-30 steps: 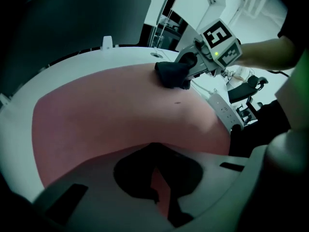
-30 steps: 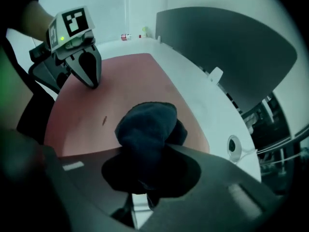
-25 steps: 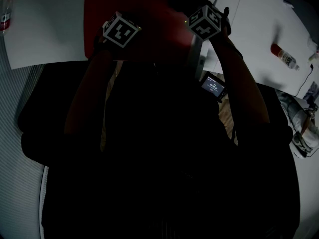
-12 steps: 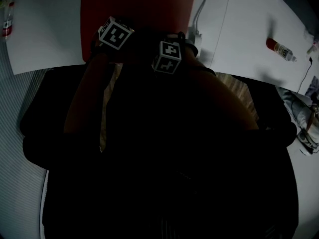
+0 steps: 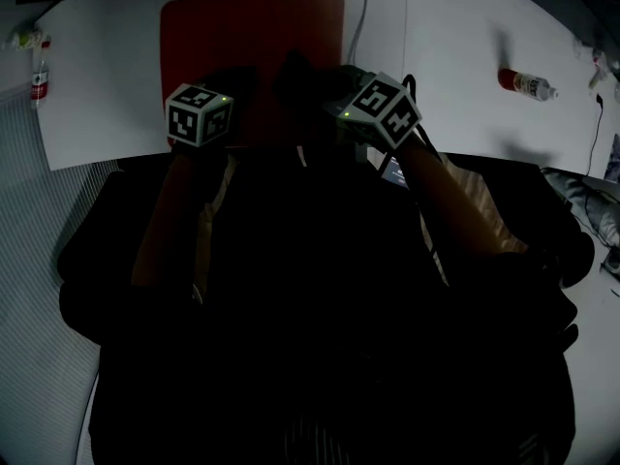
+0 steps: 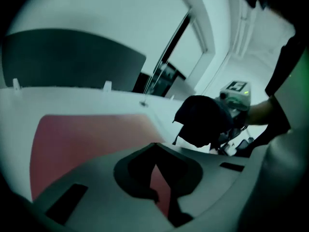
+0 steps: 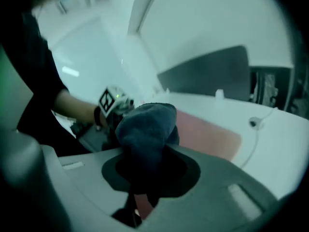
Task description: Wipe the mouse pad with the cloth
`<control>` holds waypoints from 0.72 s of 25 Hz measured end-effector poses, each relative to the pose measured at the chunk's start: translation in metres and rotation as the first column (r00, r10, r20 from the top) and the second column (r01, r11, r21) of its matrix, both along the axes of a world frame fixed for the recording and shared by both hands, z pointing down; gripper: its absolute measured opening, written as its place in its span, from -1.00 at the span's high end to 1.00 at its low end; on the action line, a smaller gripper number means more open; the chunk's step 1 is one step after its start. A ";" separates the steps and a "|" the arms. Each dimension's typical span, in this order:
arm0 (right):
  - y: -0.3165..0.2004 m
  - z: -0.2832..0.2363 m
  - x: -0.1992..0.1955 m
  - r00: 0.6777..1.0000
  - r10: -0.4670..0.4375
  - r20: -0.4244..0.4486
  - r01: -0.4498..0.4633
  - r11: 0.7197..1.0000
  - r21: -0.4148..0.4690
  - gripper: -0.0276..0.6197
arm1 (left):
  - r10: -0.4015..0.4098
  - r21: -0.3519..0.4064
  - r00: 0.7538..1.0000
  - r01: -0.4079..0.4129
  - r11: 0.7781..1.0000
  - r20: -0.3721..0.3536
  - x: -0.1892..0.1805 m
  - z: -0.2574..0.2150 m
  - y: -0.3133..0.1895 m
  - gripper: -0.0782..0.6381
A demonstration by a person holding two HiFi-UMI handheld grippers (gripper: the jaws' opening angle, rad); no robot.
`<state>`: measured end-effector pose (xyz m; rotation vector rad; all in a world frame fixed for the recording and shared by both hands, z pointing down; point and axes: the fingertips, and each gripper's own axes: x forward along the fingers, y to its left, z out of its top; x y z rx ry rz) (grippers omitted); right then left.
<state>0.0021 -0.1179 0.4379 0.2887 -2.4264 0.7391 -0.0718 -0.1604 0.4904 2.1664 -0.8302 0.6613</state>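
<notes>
Mouse pad (image 5: 252, 27), head view: red, lay flat on the white table (image 5: 455, 46), just ahead of both grippers.
Left gripper (image 5: 205, 105), head view: above the pad's near left corner.
Right gripper (image 5: 373, 100), head view: at the pad's near right corner.
Left gripper view: jaws met at the tips, nothing between them; pad below; dark cloth (image 6: 203, 120) hung from the other gripper to the right.
Right gripper view: jaws clamped on the cloth, bunched above them; pad beyond.
</notes>
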 end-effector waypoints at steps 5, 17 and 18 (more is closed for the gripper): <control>-0.032 -0.126 0.063 0.944 0.194 0.266 -0.223 0.971 0.083 0.71 | -0.030 0.209 0.947 0.101 0.973 -0.319 0.040 -0.153 -0.012 0.76; -0.009 -0.265 0.131 0.840 0.243 0.484 -0.391 0.891 0.231 0.71 | 0.236 0.541 0.895 0.006 0.841 -0.378 0.139 -0.349 0.011 0.76; -0.009 -0.268 0.133 0.838 0.243 0.488 -0.395 0.888 0.236 0.71 | 0.247 0.552 0.896 -0.003 0.834 -0.369 0.143 -0.352 0.013 0.76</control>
